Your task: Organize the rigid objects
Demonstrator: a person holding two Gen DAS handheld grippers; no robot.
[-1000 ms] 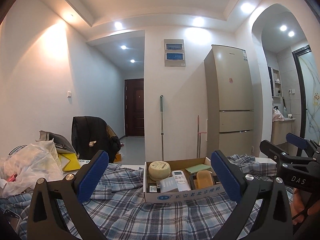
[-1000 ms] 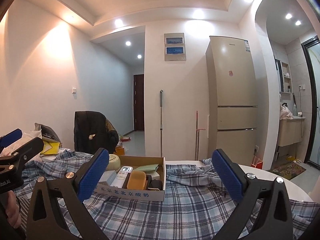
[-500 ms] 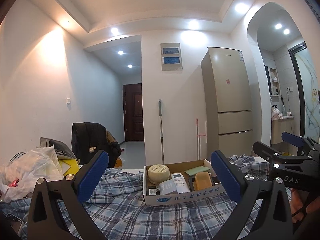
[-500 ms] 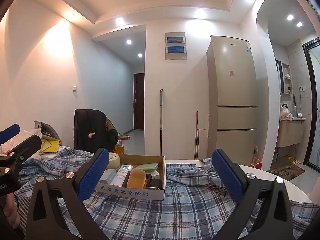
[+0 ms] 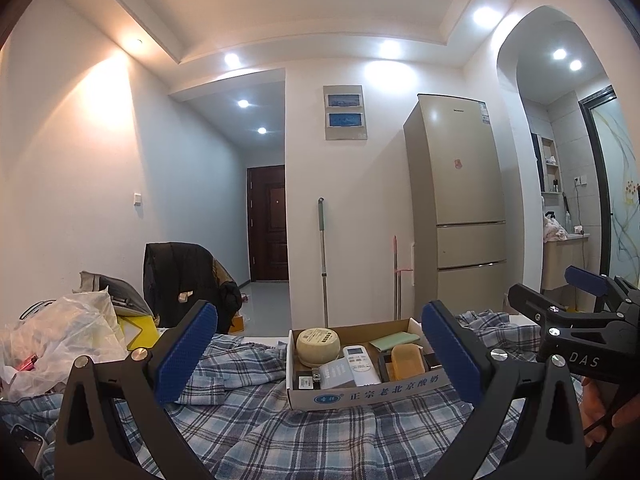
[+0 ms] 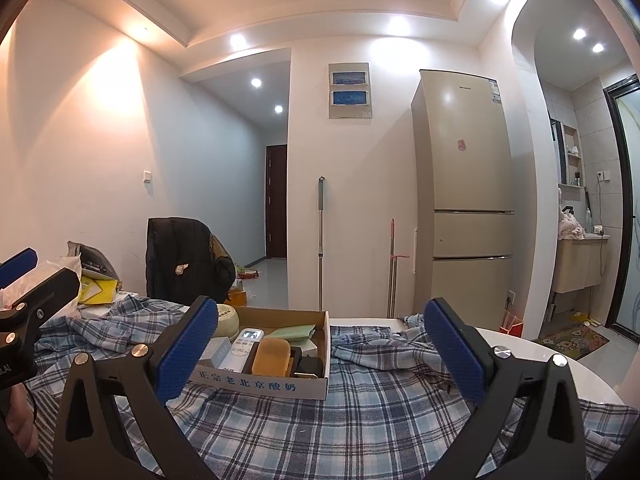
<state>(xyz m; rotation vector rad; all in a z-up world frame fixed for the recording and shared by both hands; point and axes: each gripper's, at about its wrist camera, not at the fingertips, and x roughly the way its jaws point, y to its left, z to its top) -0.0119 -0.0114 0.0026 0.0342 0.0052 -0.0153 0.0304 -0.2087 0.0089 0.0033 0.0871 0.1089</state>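
A shallow cardboard box point(image 5: 360, 394) point(image 6: 260, 384) sits on a blue plaid cloth point(image 5: 320, 432). Inside lie a round cream tin point(image 5: 318, 346), a white remote point(image 5: 360, 364) point(image 6: 244, 350), an orange bar point(image 5: 407, 362) point(image 6: 271, 357), a green card point(image 5: 394, 340) and small dark items. My left gripper point(image 5: 320, 360) hovers open in front of the box, holding nothing. My right gripper point(image 6: 320, 360) is also open and empty, right of the box centre. Each gripper shows at the edge of the other's view.
Crumpled plastic bags point(image 5: 60, 344) and yellow packets point(image 6: 96, 288) lie at the left of the table. A chair with a black jacket point(image 5: 180, 280) stands behind. A fridge point(image 5: 456, 208), mop handles point(image 5: 322, 256) and a white table rim point(image 6: 540, 352) lie beyond.
Both cameras have tilted slightly upward, so the box sits a little lower in view. The grippers stay open and the box contents are as before.
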